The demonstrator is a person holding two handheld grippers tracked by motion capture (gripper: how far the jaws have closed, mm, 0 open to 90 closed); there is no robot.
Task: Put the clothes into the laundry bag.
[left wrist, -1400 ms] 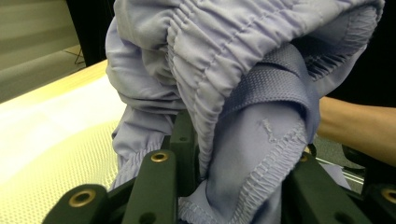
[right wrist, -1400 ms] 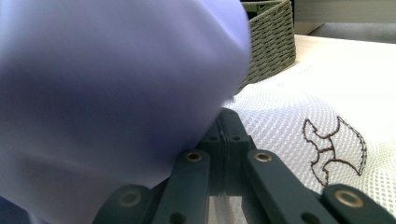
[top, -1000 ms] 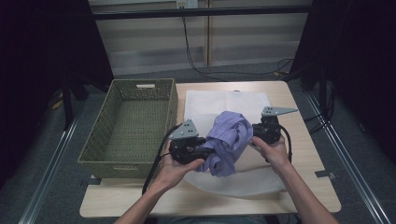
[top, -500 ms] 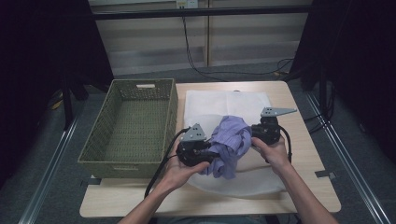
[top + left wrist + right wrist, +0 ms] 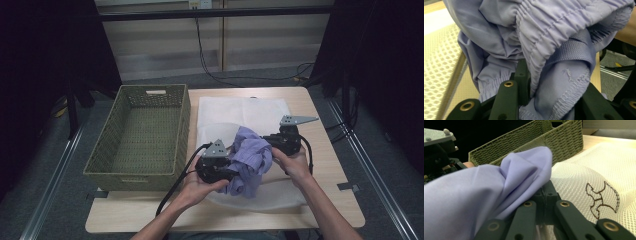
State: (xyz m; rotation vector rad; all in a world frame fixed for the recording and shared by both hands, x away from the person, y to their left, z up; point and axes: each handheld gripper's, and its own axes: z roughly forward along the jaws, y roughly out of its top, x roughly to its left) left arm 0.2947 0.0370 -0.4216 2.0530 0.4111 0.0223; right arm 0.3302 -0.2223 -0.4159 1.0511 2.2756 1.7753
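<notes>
A crumpled lavender garment (image 5: 250, 156) with an elastic waistband hangs between my two grippers over a white mesh bag (image 5: 243, 111). My left gripper (image 5: 230, 172) comes in from the left and is shut on the bunched waistband (image 5: 536, 47). My right gripper (image 5: 268, 145) comes from the right. In the right gripper view its jaws (image 5: 546, 192) are shut on a fold of the lavender garment (image 5: 486, 192). The mesh bag (image 5: 584, 177) with a dark embroidered mark lies just behind that fold.
A green woven basket (image 5: 102, 167) stands on the left part of the wooden table (image 5: 327, 172), right beside the mesh bag; the same basket (image 5: 529, 142) shows behind the cloth. Cables trail from both grippers. Dark floor and metal rails surround the table.
My left gripper has moved right and down toward the table's near edge, pushing the garment into a tighter bunch. The right gripper has stayed in place.
</notes>
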